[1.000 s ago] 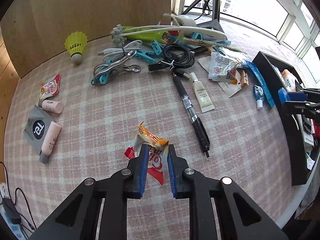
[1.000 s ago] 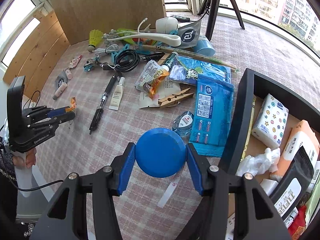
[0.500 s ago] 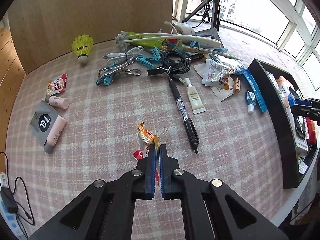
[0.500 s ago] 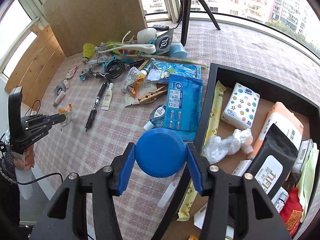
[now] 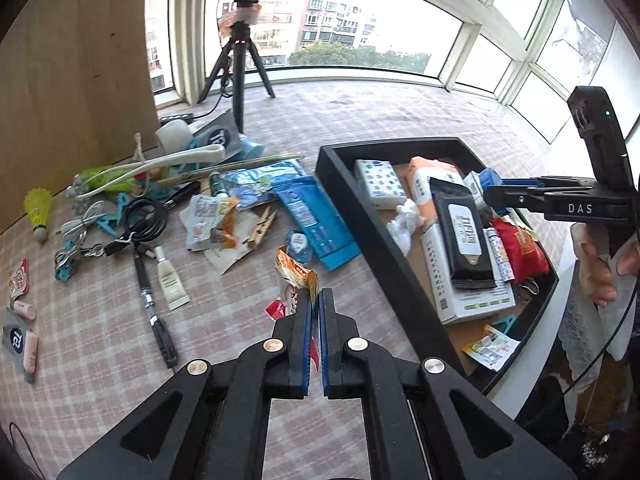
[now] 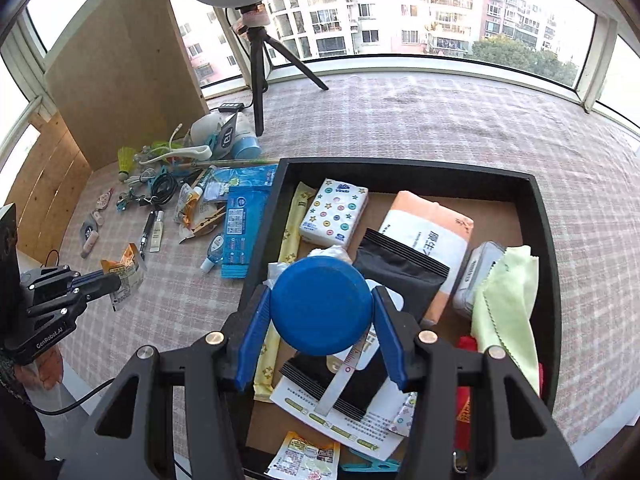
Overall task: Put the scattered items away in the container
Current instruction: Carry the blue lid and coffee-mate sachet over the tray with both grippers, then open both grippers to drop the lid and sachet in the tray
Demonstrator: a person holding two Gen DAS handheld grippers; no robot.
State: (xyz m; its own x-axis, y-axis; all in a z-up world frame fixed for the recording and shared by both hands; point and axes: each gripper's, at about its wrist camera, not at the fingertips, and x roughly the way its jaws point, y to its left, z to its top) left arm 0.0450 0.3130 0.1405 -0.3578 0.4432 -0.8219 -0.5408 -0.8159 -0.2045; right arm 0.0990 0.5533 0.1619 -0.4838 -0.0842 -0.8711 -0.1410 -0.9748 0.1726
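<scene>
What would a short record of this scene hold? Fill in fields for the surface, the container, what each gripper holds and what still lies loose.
surface: checked cloth
container: black tray, already holding packets and tissues
left gripper: shut on a snack wrapper, lifted off the cloth
right gripper: shut on a blue disc, above the tray
loose: pen, tube, shuttlecock, clothespin, blue packet

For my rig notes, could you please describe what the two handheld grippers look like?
Both are matte black frames with silver rivets and blue finger pads. The left gripper bears white "GenRobot.AI" lettering and trails a black cable; the right gripper shows "DAS" and a small green light.
</scene>
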